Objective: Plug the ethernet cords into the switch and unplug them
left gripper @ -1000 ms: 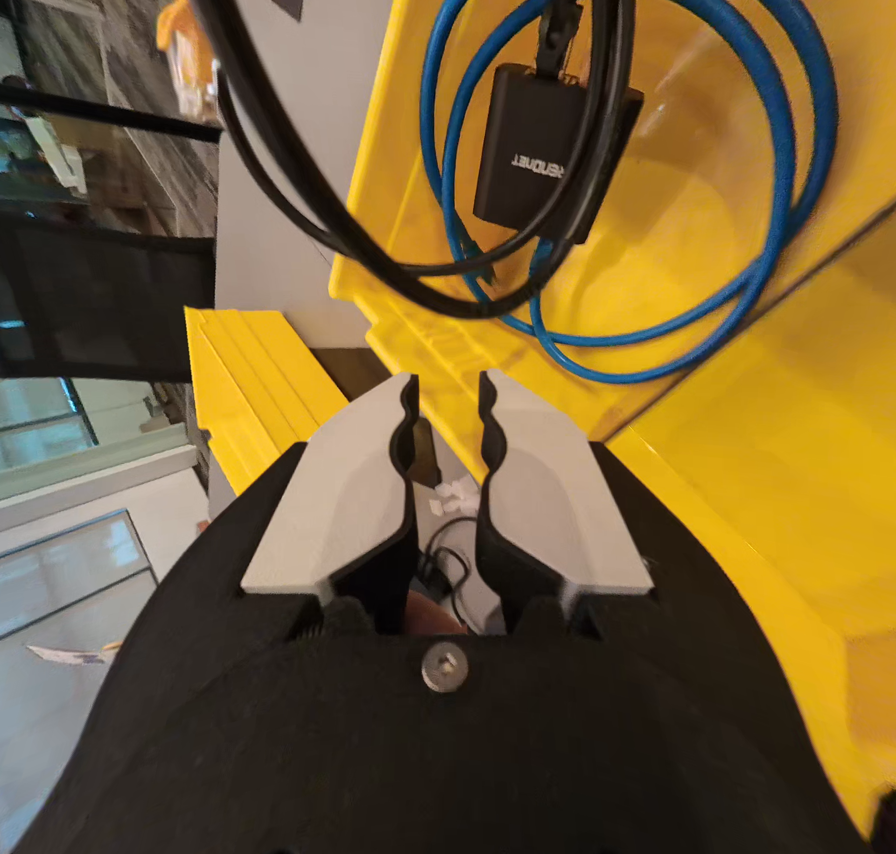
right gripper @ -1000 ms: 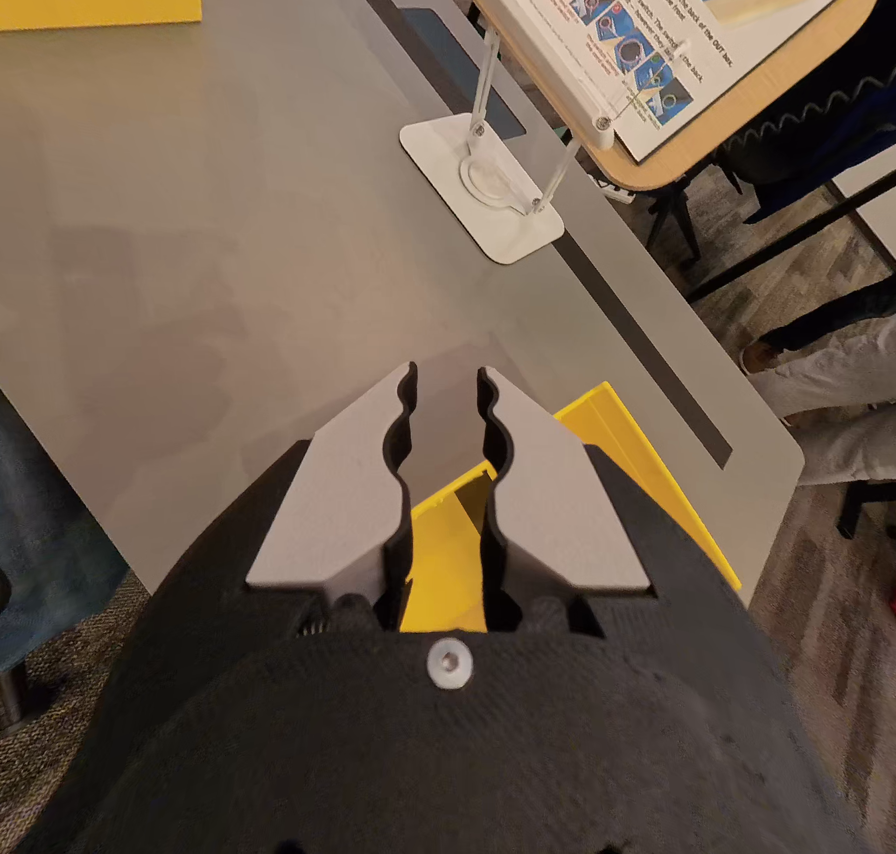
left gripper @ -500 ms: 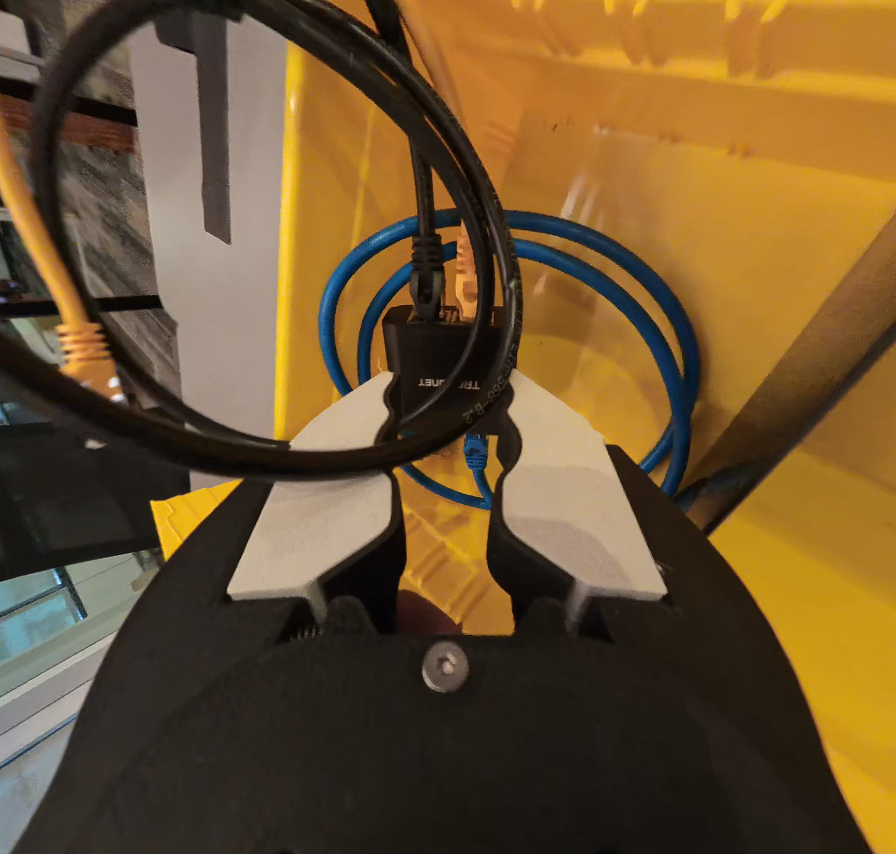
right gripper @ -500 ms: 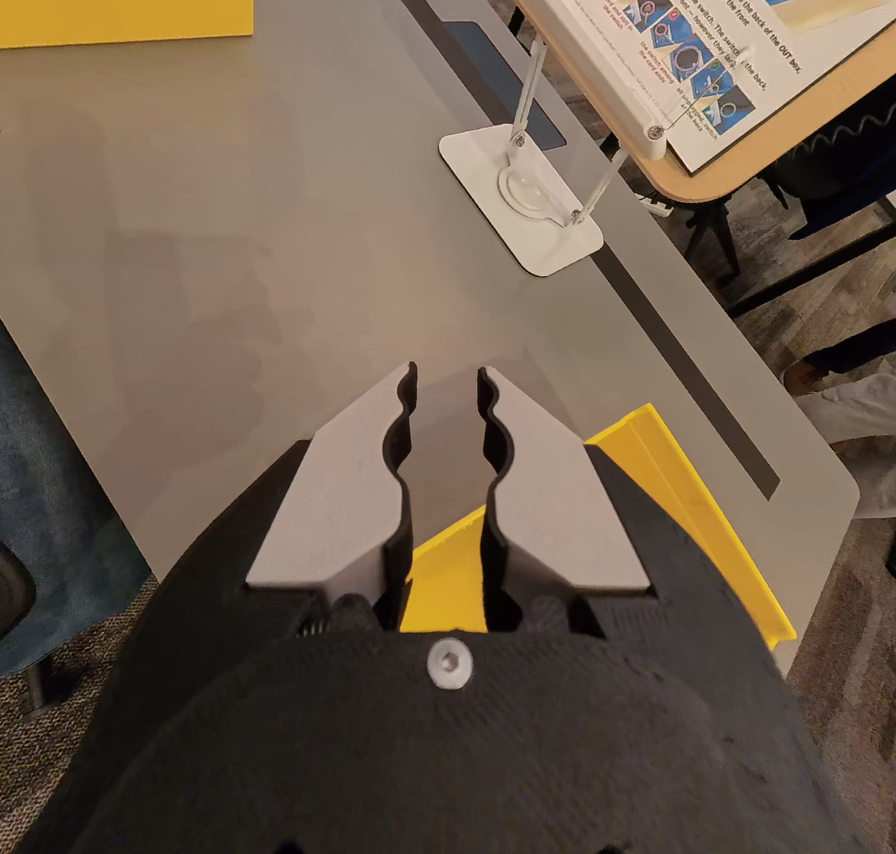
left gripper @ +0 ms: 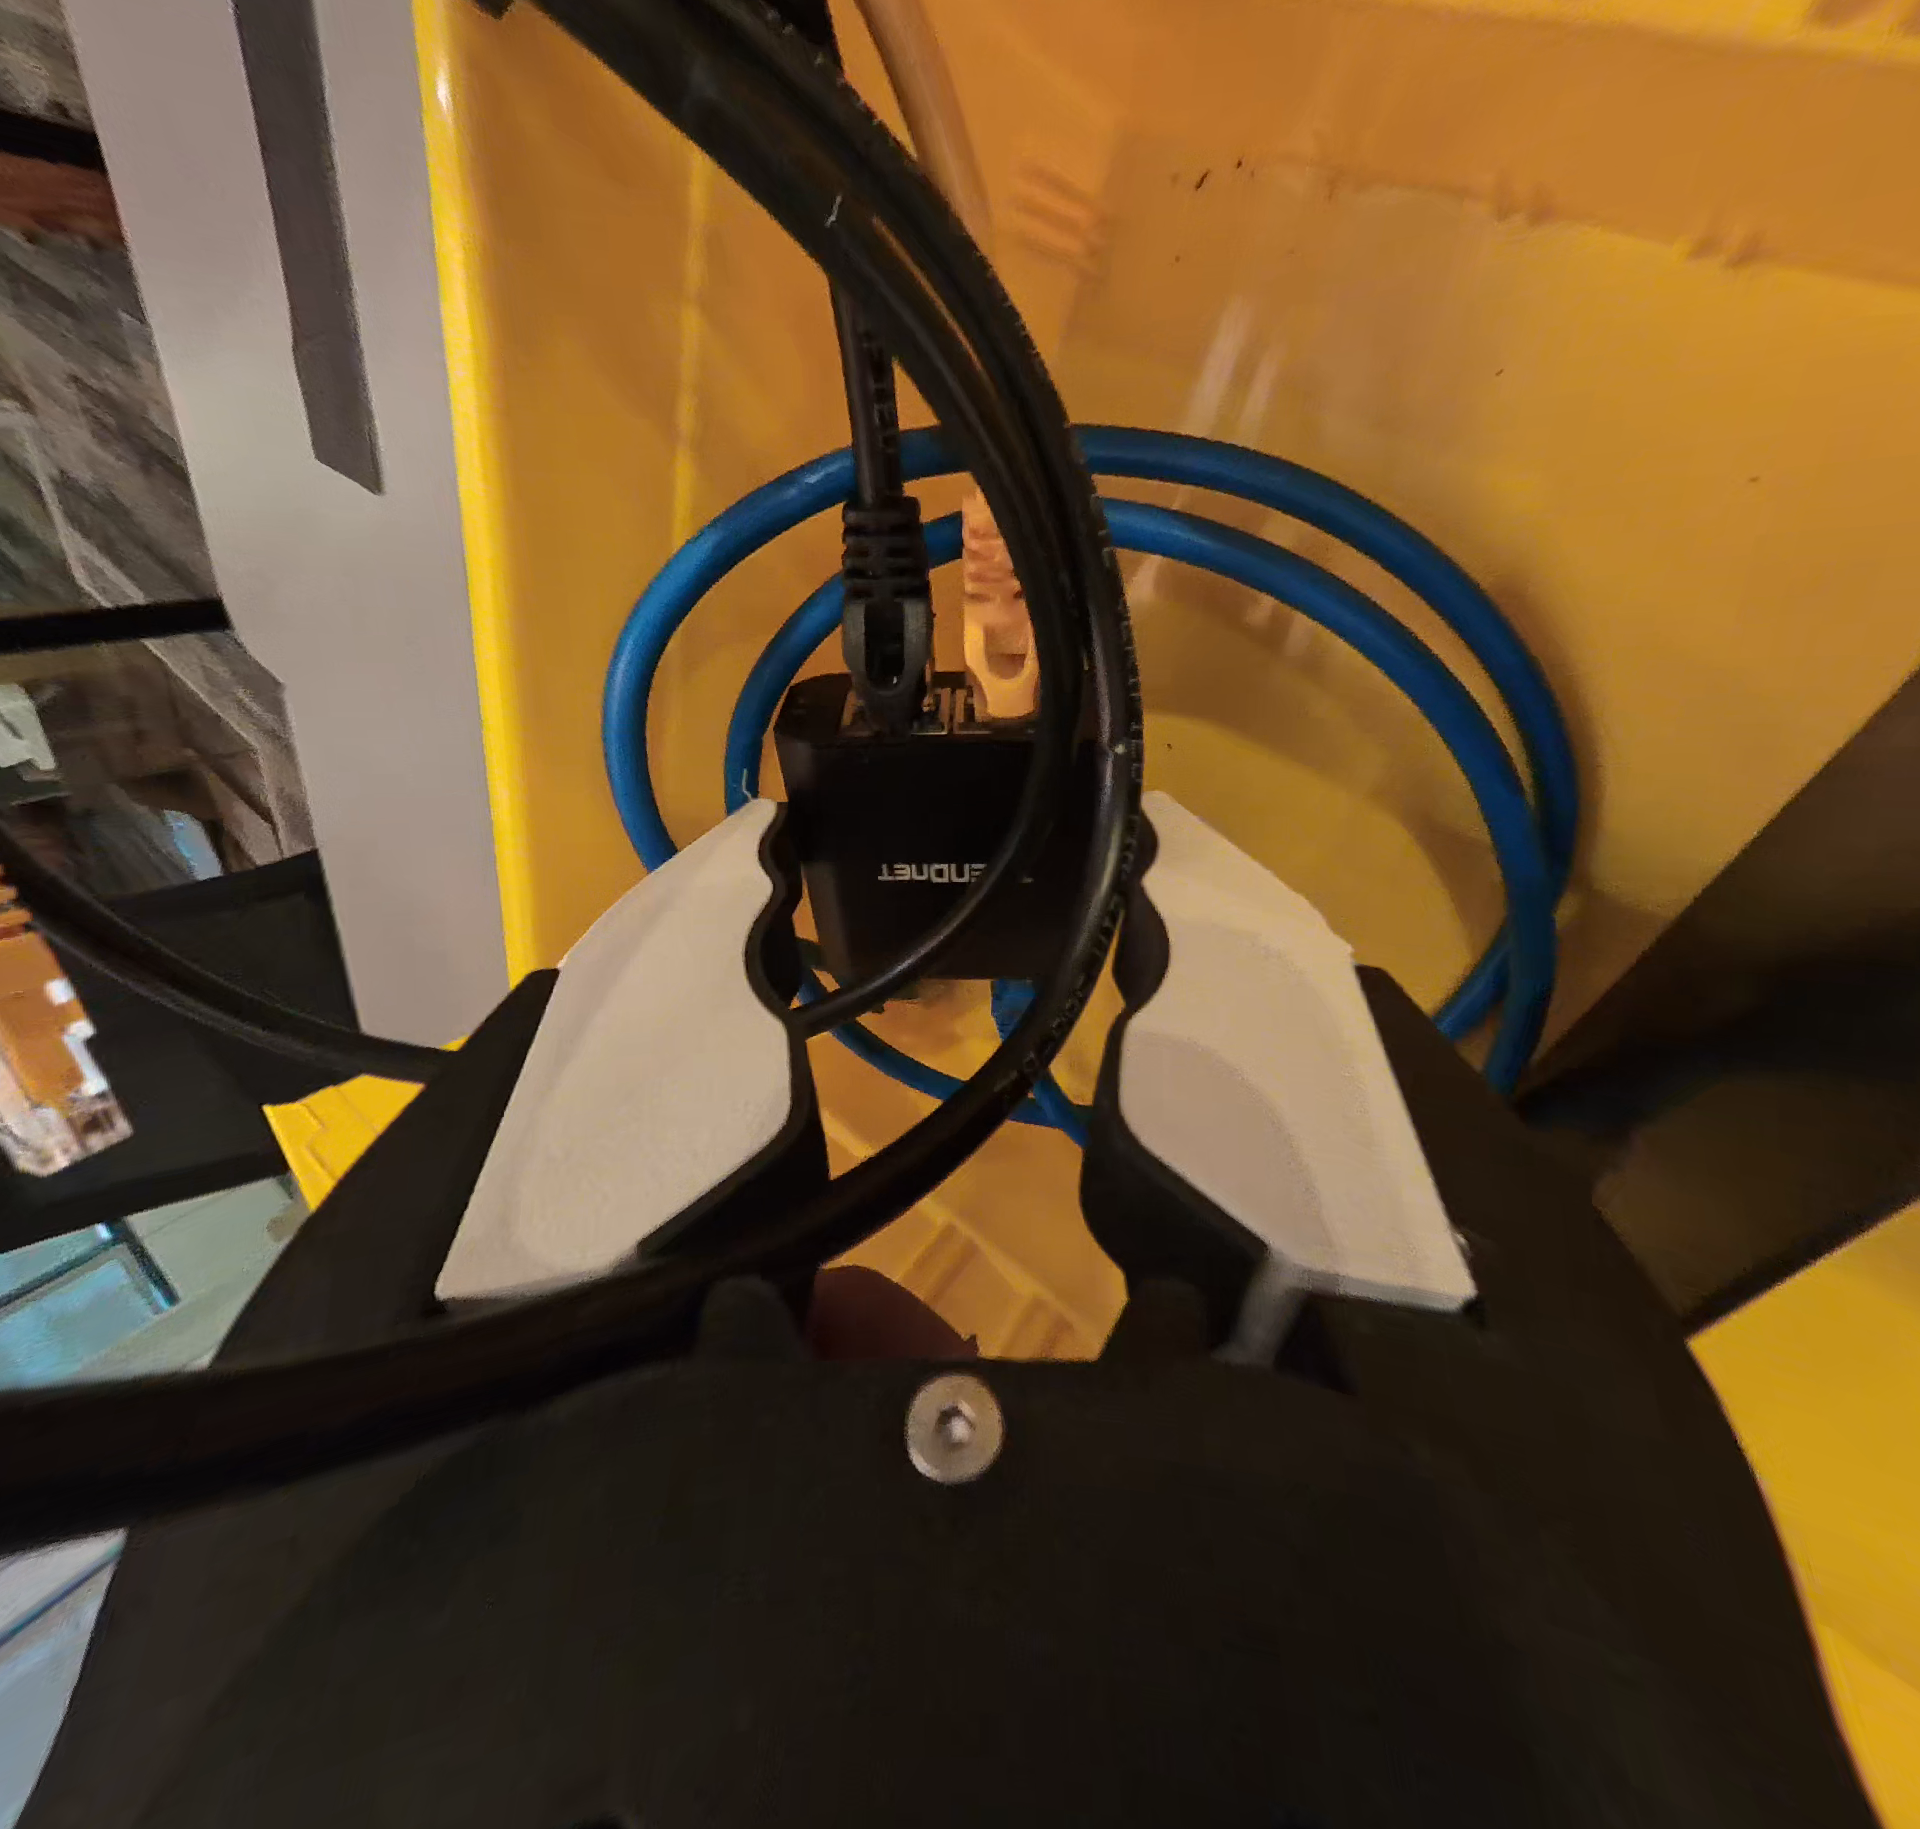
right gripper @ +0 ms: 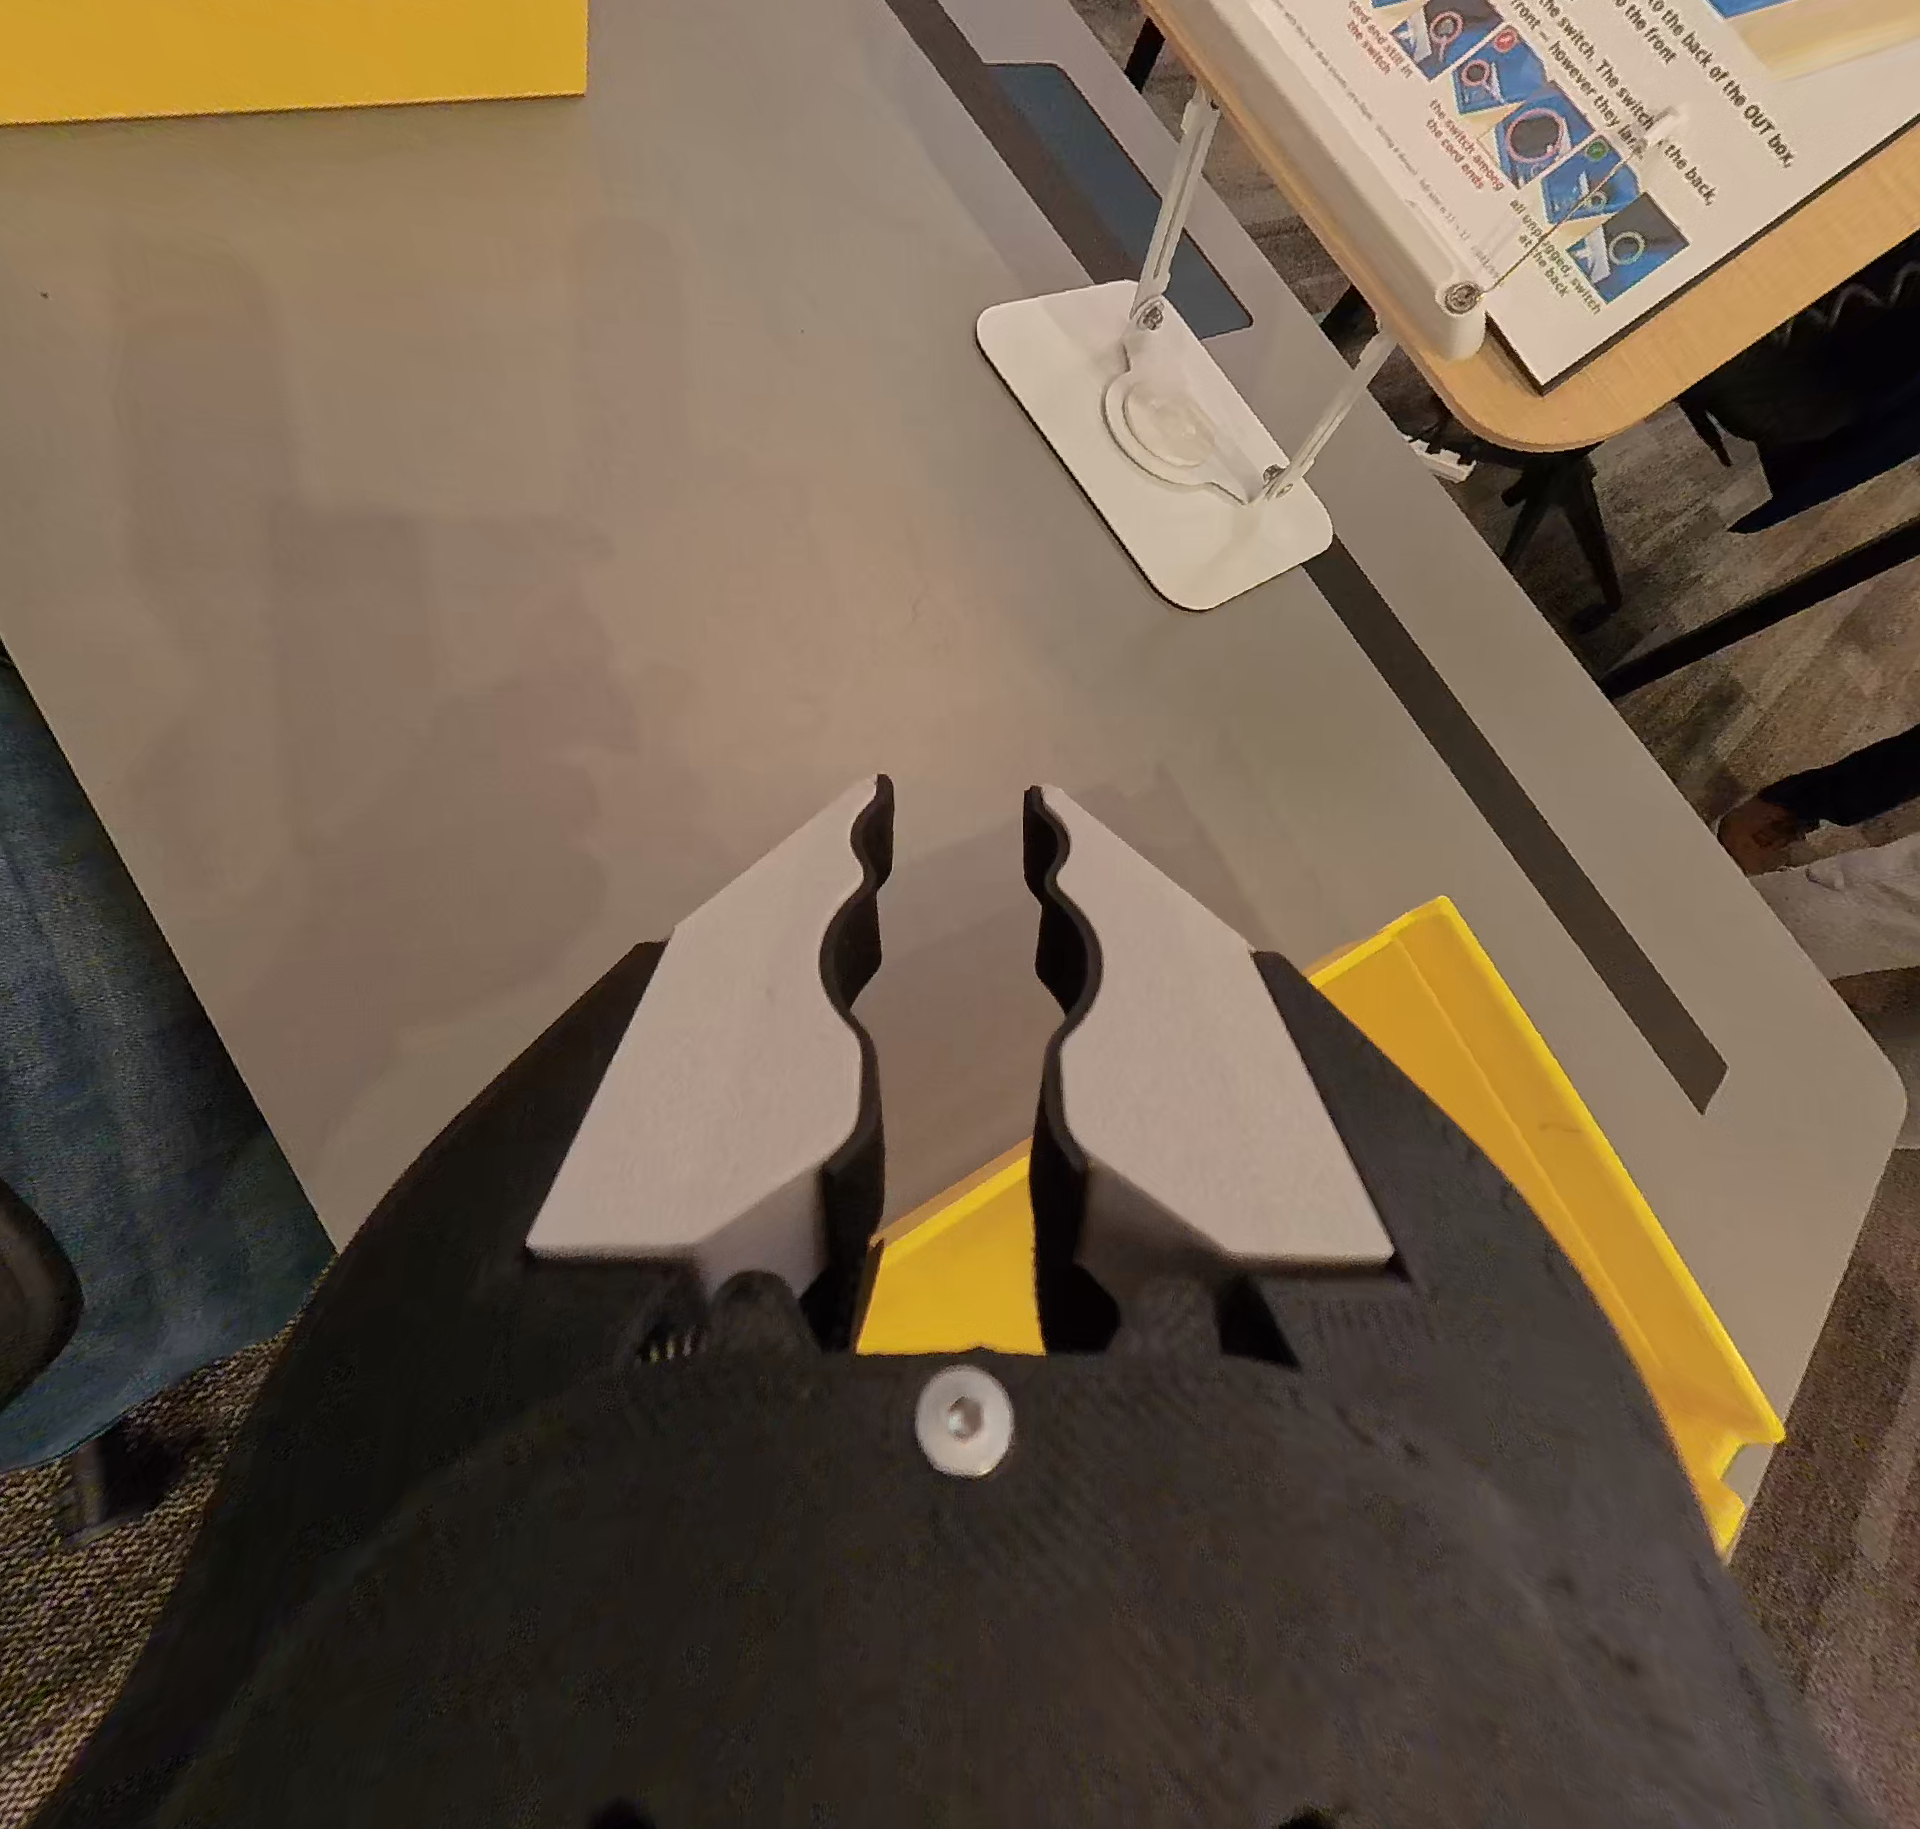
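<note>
My left gripper (left gripper: 956,844) spread around switch (left gripper: 914,834), contact hidden (black cord (left gripper: 1081,740) crosses) | ports toward 12 | right gripper (right gripper: 956,792) parted, empty

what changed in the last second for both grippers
The left gripper moved into the yellow bin, and its jaws opened wider to flank the black switch; whether they grip it is unclear. The black cord and orange cord stayed plugged in. The right gripper shifted slightly over the grey table, still open.

The left gripper (left gripper: 956,844) spreads its jaws wide, while the right gripper (right gripper: 956,792) holds its jaws narrowly parted, gripping nothing.
</note>
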Demonstrator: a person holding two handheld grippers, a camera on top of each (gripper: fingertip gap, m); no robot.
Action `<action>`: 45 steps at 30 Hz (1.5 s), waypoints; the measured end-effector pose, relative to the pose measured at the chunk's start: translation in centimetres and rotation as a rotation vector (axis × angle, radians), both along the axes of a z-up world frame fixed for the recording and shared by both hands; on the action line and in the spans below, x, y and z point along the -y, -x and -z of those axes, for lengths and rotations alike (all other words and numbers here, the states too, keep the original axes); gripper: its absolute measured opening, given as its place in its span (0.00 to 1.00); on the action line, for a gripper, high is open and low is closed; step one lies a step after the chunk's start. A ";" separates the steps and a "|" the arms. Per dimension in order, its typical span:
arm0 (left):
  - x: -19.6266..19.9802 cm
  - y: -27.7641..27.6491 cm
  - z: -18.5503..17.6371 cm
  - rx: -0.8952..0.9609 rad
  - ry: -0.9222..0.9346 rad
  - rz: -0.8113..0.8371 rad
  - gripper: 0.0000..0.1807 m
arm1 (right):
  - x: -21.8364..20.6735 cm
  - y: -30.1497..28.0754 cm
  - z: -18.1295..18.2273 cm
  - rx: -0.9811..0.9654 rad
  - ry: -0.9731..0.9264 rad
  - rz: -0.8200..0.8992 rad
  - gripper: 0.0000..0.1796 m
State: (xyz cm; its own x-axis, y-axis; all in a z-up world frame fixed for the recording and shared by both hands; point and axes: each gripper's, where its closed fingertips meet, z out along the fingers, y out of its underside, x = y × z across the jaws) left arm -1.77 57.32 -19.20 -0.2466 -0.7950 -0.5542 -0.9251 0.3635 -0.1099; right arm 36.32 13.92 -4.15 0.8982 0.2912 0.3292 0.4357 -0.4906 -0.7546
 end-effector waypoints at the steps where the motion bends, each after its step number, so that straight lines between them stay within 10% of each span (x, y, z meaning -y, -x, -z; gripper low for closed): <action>1: 0.0 -0.1 0.0 0.011 -0.004 0.003 0.32 | 0.0 0.0 0.1 -0.002 0.001 0.000 0.12; 14: 1.7 -0.5 -7.0 0.117 0.009 0.038 0.32 | -0.6 1.9 0.4 -0.003 0.005 -0.046 0.12; 45: 7.5 -2.2 -38.3 0.351 -0.402 0.084 0.32 | -0.5 5.6 -2.3 0.027 -0.123 -0.138 0.12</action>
State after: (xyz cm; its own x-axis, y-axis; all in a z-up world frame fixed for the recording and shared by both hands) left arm 0.46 49.78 19.11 -0.0457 -0.4888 -0.8712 -0.8236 0.5120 -0.2441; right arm 30.68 14.44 -1.82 0.8426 0.3674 0.3938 0.5139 -0.3293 -0.7921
